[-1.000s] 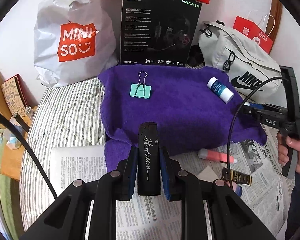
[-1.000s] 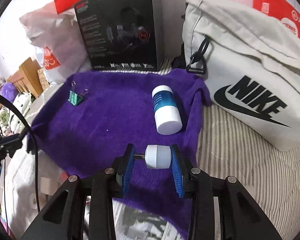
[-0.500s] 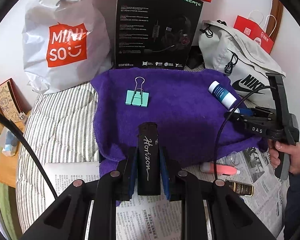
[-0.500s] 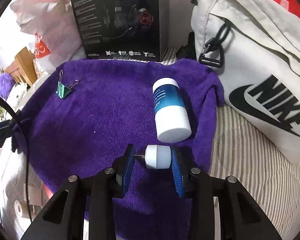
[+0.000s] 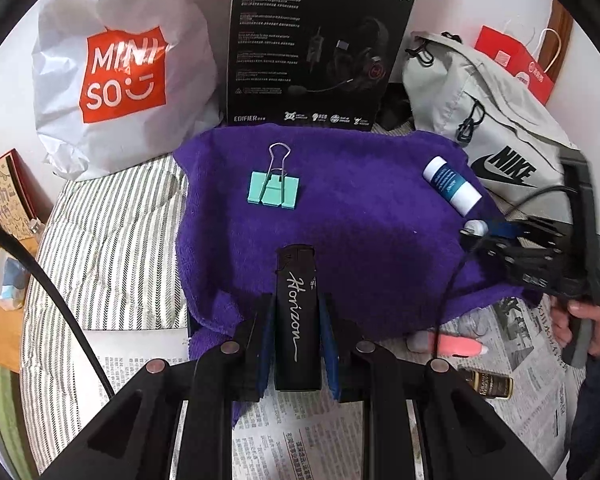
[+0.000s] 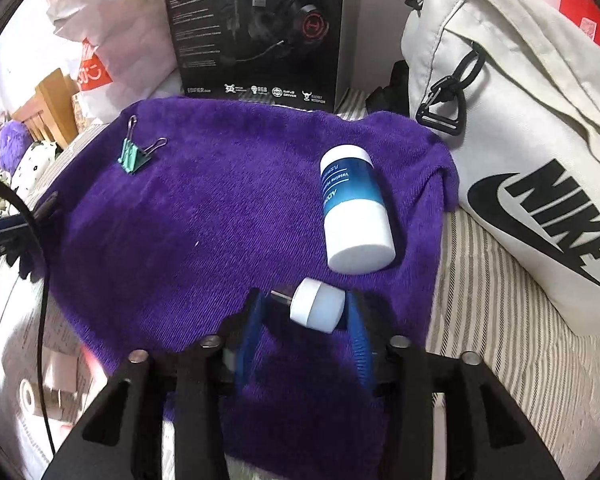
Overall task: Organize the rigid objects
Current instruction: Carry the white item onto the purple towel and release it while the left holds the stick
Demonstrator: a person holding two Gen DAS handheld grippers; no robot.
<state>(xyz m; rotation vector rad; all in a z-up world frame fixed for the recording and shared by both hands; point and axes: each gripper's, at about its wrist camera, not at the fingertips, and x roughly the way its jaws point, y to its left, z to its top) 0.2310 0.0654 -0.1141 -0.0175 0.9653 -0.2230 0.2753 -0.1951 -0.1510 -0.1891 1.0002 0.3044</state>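
On the purple towel [image 6: 188, 240], white-capped blue bottle [image 6: 354, 210] (lying sideways), mint binder clip [image 5: 274, 193].

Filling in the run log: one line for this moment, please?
left gripper: shut on black lighter | right gripper: open around small white plug | over purple towel

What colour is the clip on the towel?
Mint green clip with silver wire handles; clearest in the left wrist view.

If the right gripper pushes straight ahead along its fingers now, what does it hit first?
Probably the blue-and-white bottle lying on the purple towel, just beyond the right gripper and its white plug; depth is uncertain.
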